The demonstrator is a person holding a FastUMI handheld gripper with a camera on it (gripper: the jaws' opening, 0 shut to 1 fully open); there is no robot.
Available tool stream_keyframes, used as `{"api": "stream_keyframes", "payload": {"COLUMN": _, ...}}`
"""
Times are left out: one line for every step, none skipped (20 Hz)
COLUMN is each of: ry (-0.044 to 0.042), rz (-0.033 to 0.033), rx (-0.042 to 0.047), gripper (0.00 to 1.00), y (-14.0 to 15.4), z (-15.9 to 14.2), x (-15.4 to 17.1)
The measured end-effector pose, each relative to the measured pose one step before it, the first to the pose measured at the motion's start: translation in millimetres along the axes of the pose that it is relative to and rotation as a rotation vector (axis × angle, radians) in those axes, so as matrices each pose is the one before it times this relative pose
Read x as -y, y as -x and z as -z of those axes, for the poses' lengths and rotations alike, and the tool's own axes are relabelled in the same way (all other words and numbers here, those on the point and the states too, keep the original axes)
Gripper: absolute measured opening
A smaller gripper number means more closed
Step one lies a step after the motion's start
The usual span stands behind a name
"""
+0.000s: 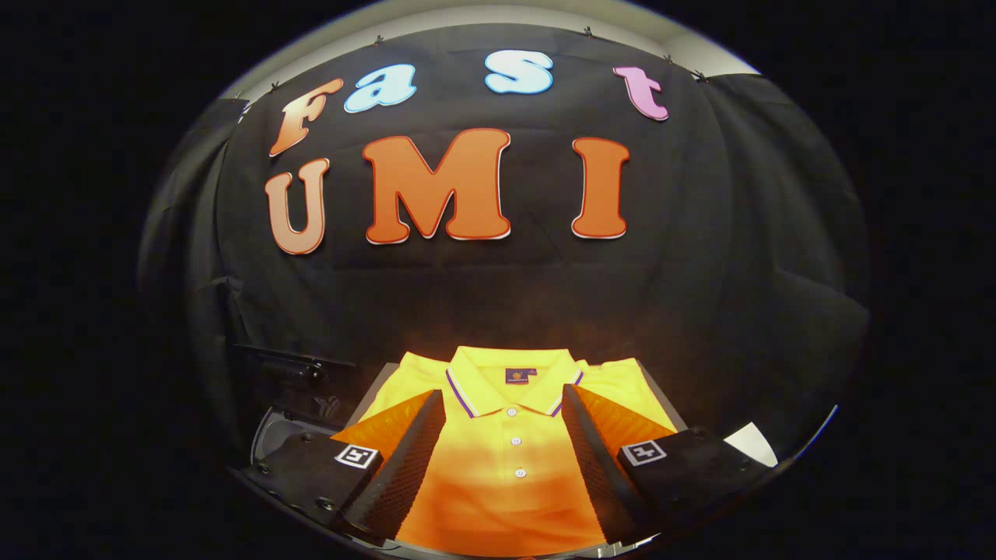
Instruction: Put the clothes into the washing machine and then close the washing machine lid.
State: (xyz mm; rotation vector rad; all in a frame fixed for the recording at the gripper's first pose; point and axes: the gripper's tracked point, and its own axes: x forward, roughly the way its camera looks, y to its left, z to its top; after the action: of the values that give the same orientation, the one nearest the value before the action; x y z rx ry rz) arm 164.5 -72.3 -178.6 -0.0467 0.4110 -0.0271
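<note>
A folded yellow polo shirt [506,459] with a striped collar and white buttons lies flat on a surface just ahead of me. My gripper [503,400] hangs over it with its fingers wide apart, one on each side of the button placket, nothing pressed between them. The collar sits just beyond the fingertips [429,404]. To the left of the shirt, behind the left finger, I see a dark machine part with a curved pale rim [272,435]; whether it is the washing machine opening I cannot tell.
The shirt rests on a grey slab [657,397] whose edges show at its left and right sides. A white patch [753,443] lies to the right past the right finger. The black cloth wall hangs close behind.
</note>
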Motion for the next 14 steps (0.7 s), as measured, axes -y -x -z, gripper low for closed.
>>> {"api": "stream_keyframes", "payload": {"ry": -0.00563, "rz": -0.00214, "rx": -0.02533, "gripper": 0.98, "y": -8.55, "z": 5.49, "x": 2.28}}
{"api": "stream_keyframes", "payload": {"ry": -0.00199, "rz": -0.00220, "rx": -0.02259, "gripper": 0.98, "y": -8.32, "z": 5.84, "x": 1.80}}
{"api": "stream_keyframes", "payload": {"ry": -0.00236, "rz": 0.00020, "rx": -0.02627, "gripper": 0.98, "y": -8.26, "z": 6.08, "x": 2.22}}
{"api": "stream_keyframes", "payload": {"ry": -0.00621, "rz": -0.00187, "rx": -0.02890, "gripper": 0.98, "y": -7.62, "z": 5.14, "x": 2.07}}
{"api": "stream_keyframes", "payload": {"ry": -0.00626, "rz": 0.00189, "rx": -0.03546, "gripper": 0.98, "y": -6.76, "z": 7.06, "x": 0.42}}
{"api": "stream_keyframes", "payload": {"ry": -0.00062, "rz": 0.00205, "rx": -0.03423, "gripper": 0.98, "y": -7.28, "z": 6.89, "x": 2.63}}
{"api": "stream_keyframes", "payload": {"ry": 0.00574, "rz": -0.00182, "rx": -0.03255, "gripper": 0.98, "y": -3.43, "z": 5.72, "x": -0.15}}
{"api": "stream_keyframes", "payload": {"ry": 0.00696, "rz": 0.00033, "rx": -0.02162, "gripper": 0.98, "y": -4.88, "z": 4.40, "x": 0.07}}
{"api": "stream_keyframes", "payload": {"ry": 0.01033, "rz": 0.00493, "rx": -0.01843, "gripper": 0.98, "y": -3.25, "z": 2.66, "x": 1.40}}
{"api": "stream_keyframes", "payload": {"ry": 0.01031, "rz": 0.00519, "rx": -0.01471, "gripper": 0.98, "y": -2.47, "z": 1.47, "x": 0.81}}
{"api": "stream_keyframes", "payload": {"ry": 0.00437, "rz": 0.00211, "rx": -0.01299, "gripper": 0.98, "y": -1.26, "z": 2.06, "x": -0.14}}
{"api": "stream_keyframes", "payload": {"ry": -0.00353, "rz": 0.00076, "rx": -0.01370, "gripper": 0.98, "y": -2.77, "z": 1.44, "x": -0.30}}
{"api": "stream_keyframes", "payload": {"ry": -0.00095, "rz": -0.00216, "rx": -0.01908, "gripper": 0.98, "y": -2.54, "z": 4.00, "x": 1.01}}
{"api": "stream_keyframes", "payload": {"ry": -0.00811, "rz": -0.00309, "rx": -0.01206, "gripper": 0.99, "y": -2.56, "z": 1.53, "x": -0.57}}
